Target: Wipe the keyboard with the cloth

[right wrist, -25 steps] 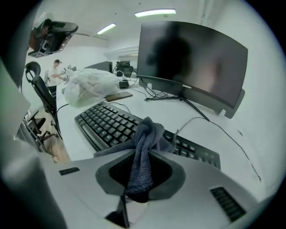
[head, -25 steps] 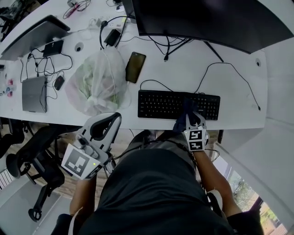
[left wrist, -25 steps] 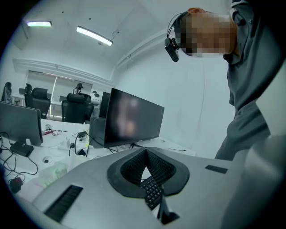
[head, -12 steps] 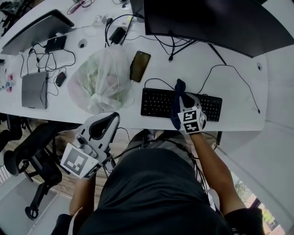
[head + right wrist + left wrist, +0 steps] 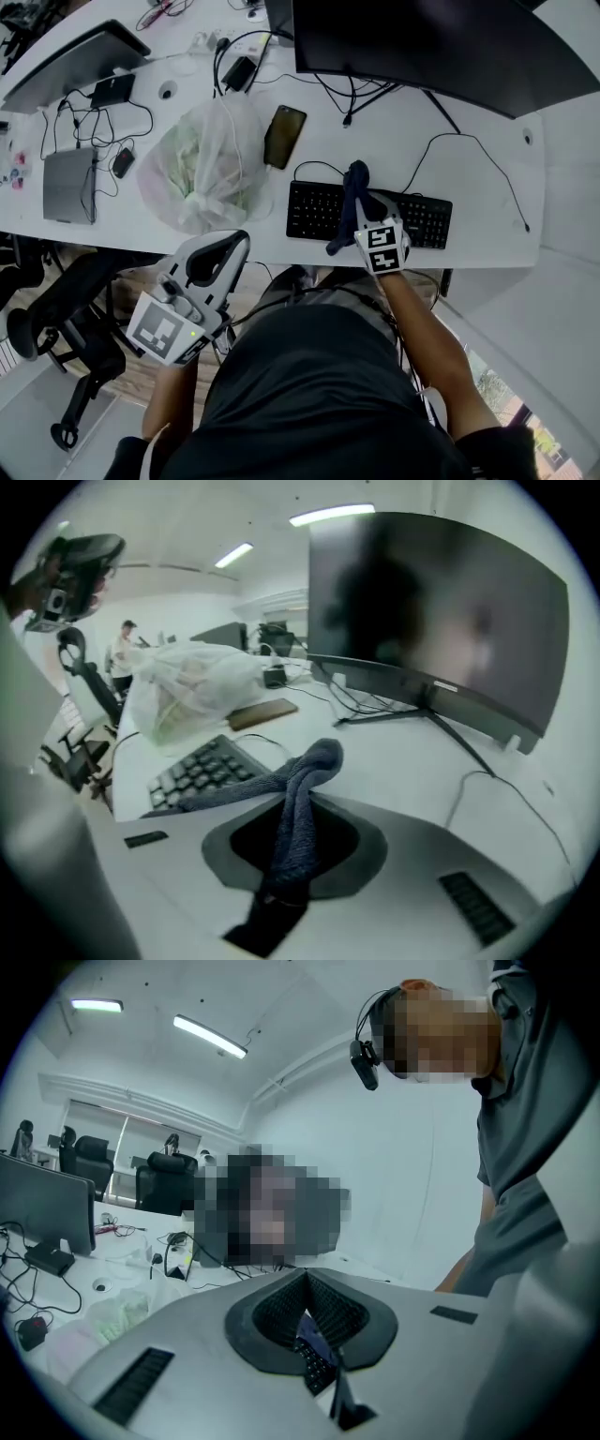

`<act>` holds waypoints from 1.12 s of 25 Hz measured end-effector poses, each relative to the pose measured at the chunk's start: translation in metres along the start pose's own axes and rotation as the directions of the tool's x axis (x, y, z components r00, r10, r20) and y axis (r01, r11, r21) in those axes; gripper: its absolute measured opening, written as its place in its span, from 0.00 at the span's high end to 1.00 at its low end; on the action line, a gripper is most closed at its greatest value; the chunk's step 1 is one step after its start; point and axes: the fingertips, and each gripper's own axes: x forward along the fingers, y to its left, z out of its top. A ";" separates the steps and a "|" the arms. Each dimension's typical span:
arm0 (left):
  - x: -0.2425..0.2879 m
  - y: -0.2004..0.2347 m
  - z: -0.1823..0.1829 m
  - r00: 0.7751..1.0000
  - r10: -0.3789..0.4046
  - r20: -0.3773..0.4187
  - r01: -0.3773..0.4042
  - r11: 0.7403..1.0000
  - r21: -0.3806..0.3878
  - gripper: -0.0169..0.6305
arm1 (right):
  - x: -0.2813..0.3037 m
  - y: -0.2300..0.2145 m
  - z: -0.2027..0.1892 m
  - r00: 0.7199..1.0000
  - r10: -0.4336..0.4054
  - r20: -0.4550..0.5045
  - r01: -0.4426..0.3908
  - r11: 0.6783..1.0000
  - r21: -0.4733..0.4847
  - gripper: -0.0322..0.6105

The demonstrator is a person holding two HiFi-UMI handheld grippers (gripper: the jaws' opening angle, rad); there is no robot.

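Clamps cloth [image 5: 300, 808] in right gripper [image 5: 366, 211], jaws just tightened, over keyboard [image 5: 314, 211]. Holds left gripper [image 5: 306, 1279] closed, empty. Shows greenish contents inside plastic bag [image 5: 202, 159], left.

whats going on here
A person at a white desk has a gripper in each hand. The right gripper is clamped on a dark blue cloth, its jaws just tightened a little, and holds it over the middle of the black keyboard. The left gripper hangs off the desk's front edge, jaws together, empty.

White desk [image 5: 403, 131]: keyboard [image 5: 314, 211], phone [image 5: 285, 136], bag [image 5: 202, 164]
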 end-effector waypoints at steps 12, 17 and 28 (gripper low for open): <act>-0.008 0.002 -0.008 0.999 0.027 -0.024 -0.028 1.000 -0.012 0.97 | 0.043 0.095 0.053 0.989 0.145 0.017 -0.135 0.954 -0.269 0.88; -0.016 0.006 -0.008 0.999 0.043 -0.025 -0.043 0.999 -0.012 0.97 | 0.059 0.108 0.068 0.984 0.176 0.032 -0.155 0.927 -0.341 0.88; -0.035 0.042 0.001 0.991 0.134 0.025 -0.134 0.991 0.022 0.97 | 0.013 0.154 0.023 0.946 0.321 -0.040 -0.303 0.836 -0.457 0.88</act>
